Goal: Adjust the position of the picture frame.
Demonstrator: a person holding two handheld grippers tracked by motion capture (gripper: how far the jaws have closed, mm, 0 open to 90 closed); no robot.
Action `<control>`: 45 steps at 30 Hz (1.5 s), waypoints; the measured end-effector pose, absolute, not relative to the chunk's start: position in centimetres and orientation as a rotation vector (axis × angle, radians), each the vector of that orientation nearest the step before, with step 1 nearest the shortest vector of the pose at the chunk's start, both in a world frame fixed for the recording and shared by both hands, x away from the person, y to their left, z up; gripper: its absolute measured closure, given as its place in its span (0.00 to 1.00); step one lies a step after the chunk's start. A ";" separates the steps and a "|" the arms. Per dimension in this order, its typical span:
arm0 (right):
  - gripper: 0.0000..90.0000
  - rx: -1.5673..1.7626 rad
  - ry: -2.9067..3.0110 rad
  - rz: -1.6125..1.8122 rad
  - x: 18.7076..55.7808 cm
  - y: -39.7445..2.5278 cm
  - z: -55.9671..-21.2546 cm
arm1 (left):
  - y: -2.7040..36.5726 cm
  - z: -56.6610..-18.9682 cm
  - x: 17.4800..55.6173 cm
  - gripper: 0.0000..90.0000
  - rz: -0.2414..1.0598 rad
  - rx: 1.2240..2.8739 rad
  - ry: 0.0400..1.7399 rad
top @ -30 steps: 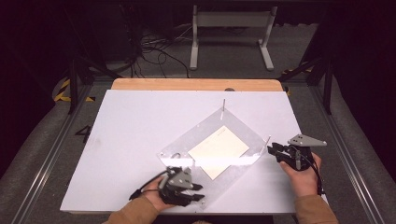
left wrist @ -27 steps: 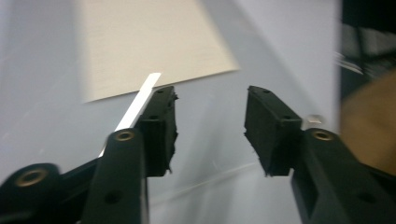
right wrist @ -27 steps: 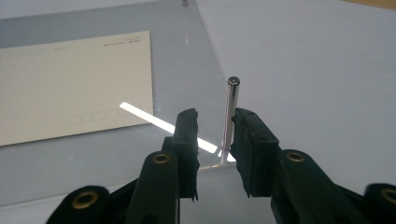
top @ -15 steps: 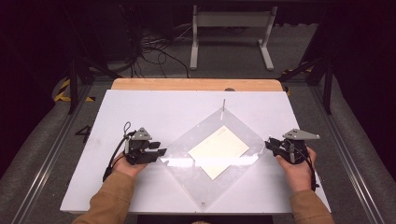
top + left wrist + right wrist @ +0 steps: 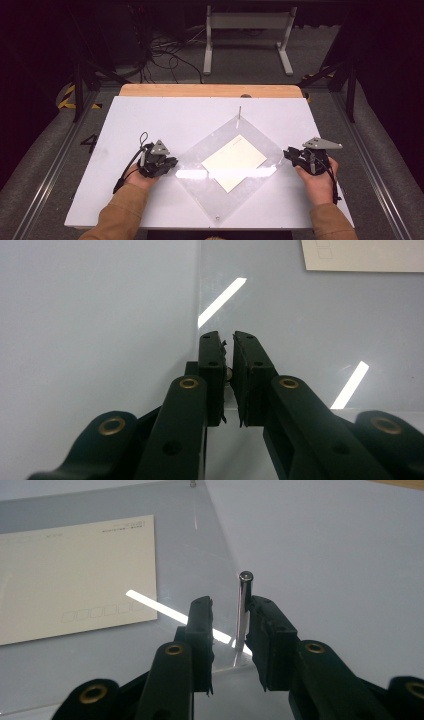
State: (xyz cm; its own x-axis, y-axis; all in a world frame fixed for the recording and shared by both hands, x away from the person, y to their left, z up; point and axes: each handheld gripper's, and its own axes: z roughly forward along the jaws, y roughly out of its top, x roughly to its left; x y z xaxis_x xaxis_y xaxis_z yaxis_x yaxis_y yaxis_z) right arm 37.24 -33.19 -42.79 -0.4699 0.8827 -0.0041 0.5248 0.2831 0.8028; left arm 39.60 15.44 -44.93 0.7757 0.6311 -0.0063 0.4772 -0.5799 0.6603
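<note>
1. Acrylic sheet [image 5: 227,167], clear and square, lies diamond-wise on the white table [image 5: 150,115], one corner toward each hand.
2. Cream card [image 5: 234,162] sits under or on the sheet near its middle, can't tell which; small printed boxes on it in the right gripper view [image 5: 75,575].
3. Left gripper [image 5: 167,163] at the sheet's left corner; in its own view [image 5: 228,347] the jaws are nearly pressed together with a thin gap, a small metal stud between them at the sheet's corner. Pinching it or not, cannot tell.
4. Right gripper [image 5: 290,154] at the sheet's right corner; in its own view [image 5: 230,612] the jaws are spread, and an upright metal pin [image 5: 243,607] stands between them, close against one jaw.
5. Another pin [image 5: 239,114] stands at the far corner.
6. Both hands rest on the table, sleeves [image 5: 120,215] entering from the bottom edge.
</note>
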 end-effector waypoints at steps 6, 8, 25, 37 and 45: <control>0.93 1.241 2.108 1.004 37.8 -33.0 -43.1 | 15.3 -44.9 39.5 0.93 0.322 2.303 0.822; 0.94 1.240 2.113 1.010 38.0 -33.2 -43.0 | 15.3 -44.9 39.5 0.93 0.322 2.304 0.822; 0.94 1.115 2.131 0.965 44.0 -30.5 -39.7 | 15.1 -43.9 35.5 0.93 0.332 2.364 0.733; 0.94 1.052 2.171 1.005 49.8 -28.2 -39.5 | 12.7 -42.0 31.3 1.00 0.235 2.339 0.537; 0.94 1.109 2.245 0.932 52.7 -26.6 -41.9 | 11.7 -42.4 30.5 1.00 0.206 2.342 0.496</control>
